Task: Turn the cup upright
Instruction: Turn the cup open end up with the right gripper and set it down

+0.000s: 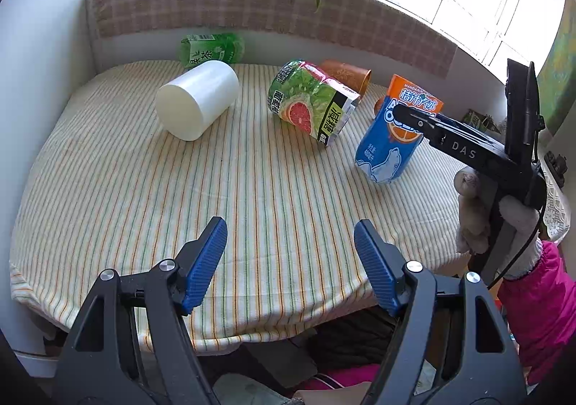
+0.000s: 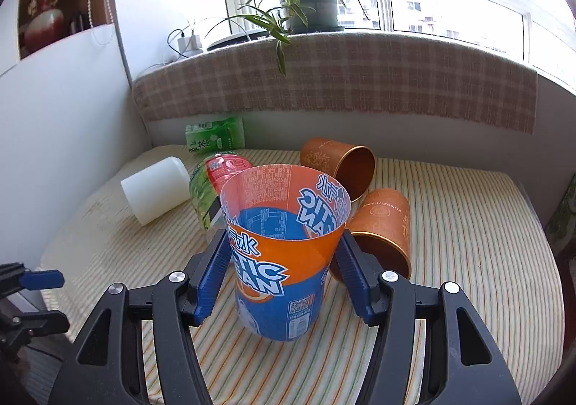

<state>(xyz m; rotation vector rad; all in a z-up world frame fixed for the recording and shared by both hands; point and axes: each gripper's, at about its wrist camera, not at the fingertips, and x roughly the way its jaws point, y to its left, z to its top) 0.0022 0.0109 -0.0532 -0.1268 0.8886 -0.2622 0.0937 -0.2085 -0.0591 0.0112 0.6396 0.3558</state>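
Upright on the striped cloth (image 2: pixel 450 225), blue cup (image 2: pixel 277 261) pinched in right gripper (image 2: pixel 284 253), left gripper (image 1: pixel 289 261) wide, empty; thin wall likely to crumple, tipping on release.

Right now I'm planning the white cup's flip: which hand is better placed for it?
Left. The left gripper is open and empty, facing the white cup lying on its side. The right gripper brackets the blue-orange cup.
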